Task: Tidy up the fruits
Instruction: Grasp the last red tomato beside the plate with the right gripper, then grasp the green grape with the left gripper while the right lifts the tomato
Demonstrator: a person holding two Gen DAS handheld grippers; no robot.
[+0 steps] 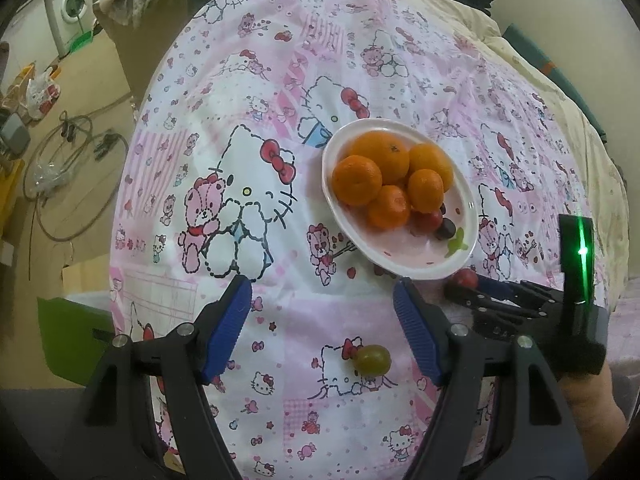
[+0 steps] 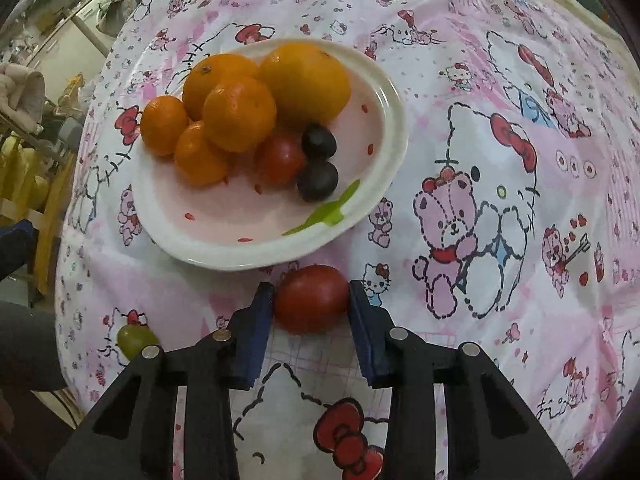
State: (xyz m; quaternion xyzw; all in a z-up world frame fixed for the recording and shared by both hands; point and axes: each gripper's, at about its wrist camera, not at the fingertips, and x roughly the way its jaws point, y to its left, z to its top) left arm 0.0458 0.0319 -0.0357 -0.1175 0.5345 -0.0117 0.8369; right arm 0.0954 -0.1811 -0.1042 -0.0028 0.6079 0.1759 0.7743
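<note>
A white oval plate (image 1: 464,216) (image 2: 392,120) on the pink cartoon cloth holds several oranges (image 1: 382,156) (image 2: 240,114), a red tomato (image 2: 280,158) and two dark grapes (image 2: 318,180). My right gripper (image 2: 311,298) is shut on a red tomato (image 2: 311,298) just in front of the plate's near rim; it shows in the left wrist view (image 1: 464,278) too. My left gripper (image 1: 322,300) is open and empty above the cloth. A green grape (image 1: 373,359) (image 2: 134,340) lies loose on the cloth between its fingers, nearer the right one.
The table's left edge drops to a floor with cables (image 1: 68,168), bags and a washing machine (image 1: 70,8). A cream quilt (image 1: 532,64) lies behind and right of the cloth. Furniture (image 2: 36,184) stands left of the table in the right wrist view.
</note>
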